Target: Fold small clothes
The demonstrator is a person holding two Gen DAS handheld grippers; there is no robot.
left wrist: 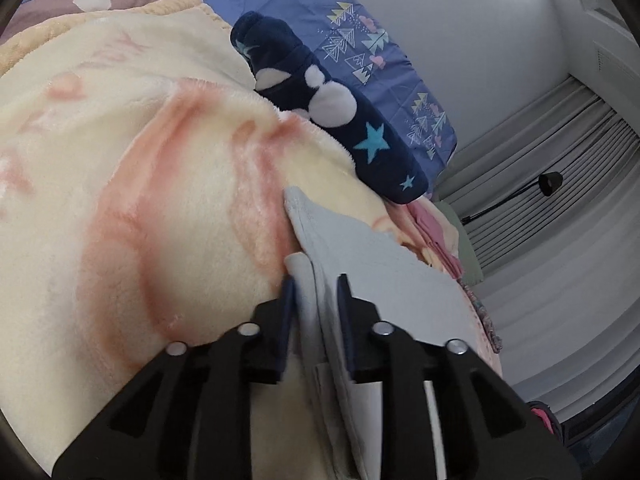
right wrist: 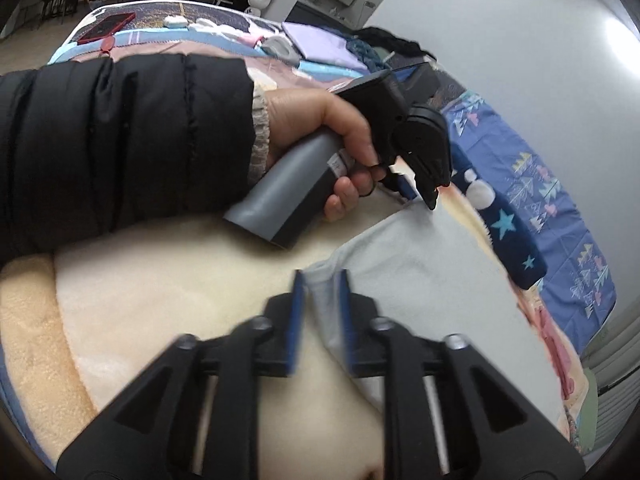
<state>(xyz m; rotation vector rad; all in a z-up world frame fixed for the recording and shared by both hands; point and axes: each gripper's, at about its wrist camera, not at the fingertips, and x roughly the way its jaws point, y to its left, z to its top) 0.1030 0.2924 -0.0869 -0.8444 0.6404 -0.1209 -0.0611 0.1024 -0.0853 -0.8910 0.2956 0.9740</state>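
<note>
A small pale grey garment [left wrist: 384, 280] lies on a cream and pink fleece blanket [left wrist: 140, 184]. My left gripper [left wrist: 314, 284] has its jaws narrowly apart around an edge of the garment, with cloth between them. In the right wrist view the same garment [right wrist: 420, 264] spreads to the right, and my right gripper [right wrist: 322, 280] has its jaws narrowly apart around the garment's near left corner. The left gripper [right wrist: 420, 192] also shows there, held in a hand with a black sleeve, at the garment's far edge.
A navy plush item with stars [left wrist: 340, 112] lies beyond the garment, on a blue patterned sheet [left wrist: 360, 32]. A white wall and pleated curtain [left wrist: 560, 200] are to the right. A red phone [right wrist: 106, 26] and small folded items [right wrist: 316, 40] lie farther back on the bed.
</note>
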